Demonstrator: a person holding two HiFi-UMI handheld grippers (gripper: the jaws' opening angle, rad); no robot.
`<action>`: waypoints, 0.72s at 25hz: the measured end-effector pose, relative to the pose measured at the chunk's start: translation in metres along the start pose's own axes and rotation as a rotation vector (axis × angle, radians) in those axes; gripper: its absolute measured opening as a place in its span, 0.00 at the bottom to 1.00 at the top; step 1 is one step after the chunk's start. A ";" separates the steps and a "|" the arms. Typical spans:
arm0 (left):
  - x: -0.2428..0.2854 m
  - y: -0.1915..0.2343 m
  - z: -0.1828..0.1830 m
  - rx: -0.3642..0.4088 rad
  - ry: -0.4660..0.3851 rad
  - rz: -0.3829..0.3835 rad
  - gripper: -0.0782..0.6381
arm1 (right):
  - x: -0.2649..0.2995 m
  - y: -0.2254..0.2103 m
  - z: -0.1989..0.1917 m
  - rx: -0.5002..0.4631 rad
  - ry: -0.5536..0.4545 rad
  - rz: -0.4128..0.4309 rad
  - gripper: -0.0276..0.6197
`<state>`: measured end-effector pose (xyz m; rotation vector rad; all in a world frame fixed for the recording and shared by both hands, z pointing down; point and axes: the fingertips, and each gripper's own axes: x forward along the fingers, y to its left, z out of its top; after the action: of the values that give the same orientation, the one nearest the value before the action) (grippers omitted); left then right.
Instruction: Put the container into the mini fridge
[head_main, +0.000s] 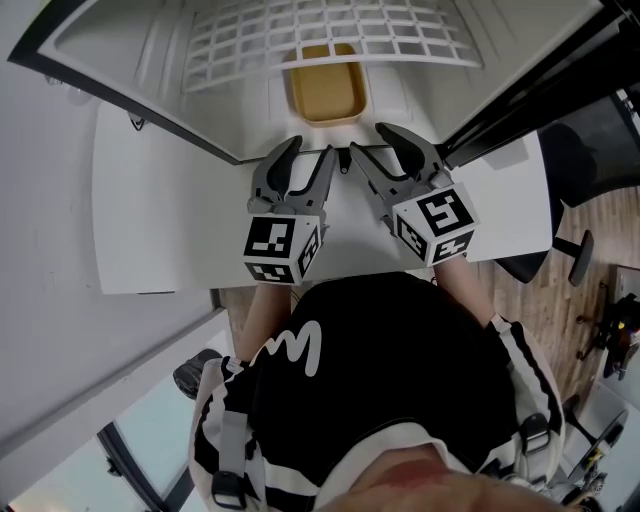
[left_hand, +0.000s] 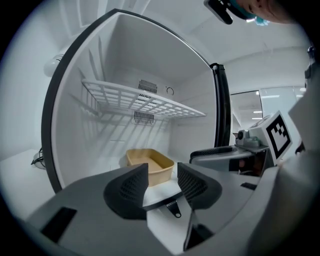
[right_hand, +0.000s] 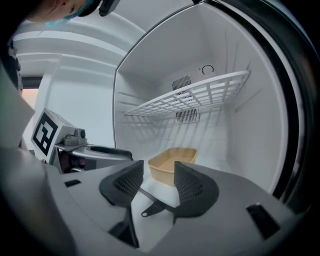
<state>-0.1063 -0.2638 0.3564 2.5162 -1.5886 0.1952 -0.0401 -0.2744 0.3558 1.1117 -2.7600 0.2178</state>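
**Fridge** (head_main: 150, 60): stood on a white table (head_main: 130, 220), front open, interior white. One wire shelf (head_main: 330, 35) is fitted across the upper part.

**Container** (head_main: 325, 92): tan, shallow, open-topped, apparently empty. It is set upright on the fridge floor, under the shelf and towards the back wall. It is touched by neither gripper.

**Left gripper** (left_hand: 162, 182): held at the fridge mouth and pointed inward, roughly level. The jaws are parted. Nothing is caught between them; the container is only seen beyond the gap, well clear of the pads.

**Right gripper** (right_hand: 157, 182): held just beside the left one at the same front edge. The jaws are likewise parted and empty, with the container seen further in.

**Step in hand**: placement is judged complete, since the container is already lodged inside and released. The moment is read as the clearing-away after the set-down.

**Next move**: both grippers would need to be drawn straight back out of the opening, kept below the shelf and off the side walls. If the door is to be shut, one gripper would have to be brought round to it. The door itself cannot be identified with certainty in these views.
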 end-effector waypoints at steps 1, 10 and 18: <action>-0.001 -0.001 0.003 -0.002 -0.011 -0.002 0.37 | -0.002 -0.001 0.002 0.000 -0.008 -0.001 0.34; -0.004 -0.003 0.010 0.052 -0.039 0.035 0.30 | -0.012 0.000 0.017 -0.013 -0.055 -0.007 0.25; -0.011 -0.007 0.022 0.049 -0.075 0.029 0.21 | -0.018 0.004 0.025 0.006 -0.091 0.002 0.18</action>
<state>-0.1045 -0.2553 0.3326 2.5675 -1.6683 0.1463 -0.0322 -0.2645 0.3272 1.1481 -2.8413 0.1808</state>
